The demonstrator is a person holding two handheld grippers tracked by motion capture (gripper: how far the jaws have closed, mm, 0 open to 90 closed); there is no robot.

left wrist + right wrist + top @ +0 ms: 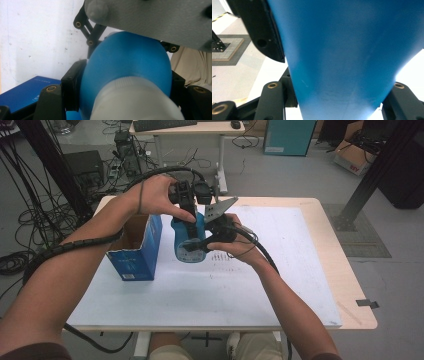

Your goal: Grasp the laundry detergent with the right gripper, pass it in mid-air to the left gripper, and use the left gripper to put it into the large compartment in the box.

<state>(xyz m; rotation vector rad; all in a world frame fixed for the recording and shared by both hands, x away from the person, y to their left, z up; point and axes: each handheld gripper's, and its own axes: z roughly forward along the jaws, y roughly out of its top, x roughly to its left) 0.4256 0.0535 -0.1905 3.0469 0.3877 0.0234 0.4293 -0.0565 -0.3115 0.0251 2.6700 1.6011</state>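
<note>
A blue bottle (189,240) with a pale label is held upright above the white table top (280,270). My left gripper (191,217) comes down from above. In the left gripper view the bottle (125,62) shows a white ribbed cap (135,100), and the left gripper (125,85) has its pads (72,85) pressed on both sides of it. My right gripper (212,232) reaches in from the right, its grey plate (220,210) on top. In the right gripper view my right gripper (342,102) is shut on the bottle's blue body (342,50), with the other gripper's black jaw at the upper left.
An open blue cardboard box (136,249) stands on the table just left of the bottle and shows as the box (27,92) at the lower left of the left gripper view. Cables trail off the table's left side. A desk stands behind the table.
</note>
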